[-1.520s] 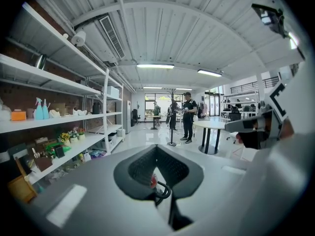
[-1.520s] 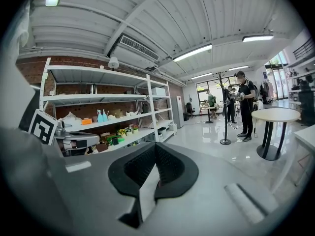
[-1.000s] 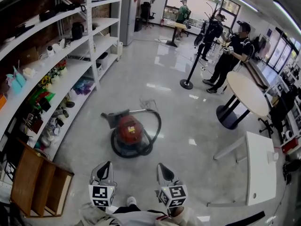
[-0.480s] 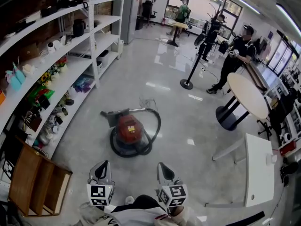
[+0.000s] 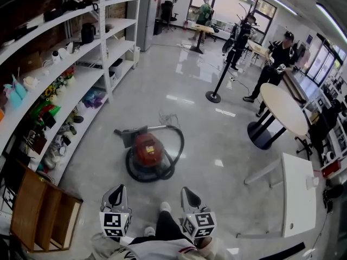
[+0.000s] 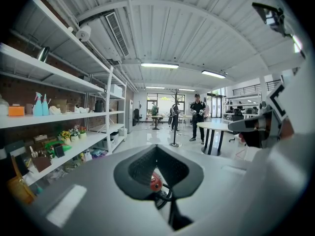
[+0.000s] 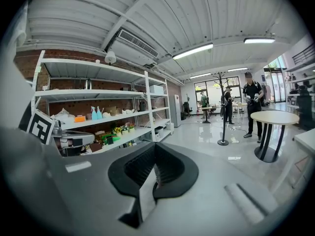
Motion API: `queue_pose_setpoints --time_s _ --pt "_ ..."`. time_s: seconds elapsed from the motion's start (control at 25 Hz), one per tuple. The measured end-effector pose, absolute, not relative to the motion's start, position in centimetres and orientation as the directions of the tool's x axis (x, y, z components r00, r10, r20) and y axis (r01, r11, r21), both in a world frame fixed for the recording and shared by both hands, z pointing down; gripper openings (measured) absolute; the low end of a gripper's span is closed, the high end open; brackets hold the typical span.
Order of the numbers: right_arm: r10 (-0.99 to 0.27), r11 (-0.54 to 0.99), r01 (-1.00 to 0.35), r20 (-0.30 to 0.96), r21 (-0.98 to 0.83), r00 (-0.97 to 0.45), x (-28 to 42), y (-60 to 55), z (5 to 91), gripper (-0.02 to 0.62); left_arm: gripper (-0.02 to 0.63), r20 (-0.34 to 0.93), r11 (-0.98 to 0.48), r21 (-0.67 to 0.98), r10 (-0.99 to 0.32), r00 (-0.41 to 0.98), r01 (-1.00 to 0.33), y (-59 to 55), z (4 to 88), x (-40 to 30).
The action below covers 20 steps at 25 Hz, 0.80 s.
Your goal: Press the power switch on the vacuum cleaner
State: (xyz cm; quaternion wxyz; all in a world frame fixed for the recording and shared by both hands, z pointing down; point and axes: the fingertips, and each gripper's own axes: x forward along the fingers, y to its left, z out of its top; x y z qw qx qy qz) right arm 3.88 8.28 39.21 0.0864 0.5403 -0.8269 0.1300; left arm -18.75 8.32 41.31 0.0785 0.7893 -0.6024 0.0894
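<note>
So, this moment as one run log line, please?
vacuum cleaner: on floor ahead, untouched | left gripper: fingers shut, empty | right gripper: fingers shut, empty | press: not yet done

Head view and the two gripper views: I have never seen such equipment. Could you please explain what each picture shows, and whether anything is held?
There is no robot. A person holds two hand tools, the left gripper and the right gripper; the cubes with square markers are parts of them. The head view comes from a camera on the person's head, looking down. Each gripper view comes from a camera on that gripper, looking along its jaws. On the floor ahead stands a red vacuum cleaner, its hose curving around it. Both grippers' jaws are together and hold nothing.
</note>
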Motion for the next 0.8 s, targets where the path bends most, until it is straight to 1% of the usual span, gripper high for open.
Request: queue_pose_setpoints --time_s 0.8 --pt "-0.858 0.400 -0.906 0.291 -0.137 -0.423 3.7 4.8 39.8 0.000 0.000 0.253 -0.242 0.013 -0.938 0.237 -0.970 5.4 41.8 -18.8"
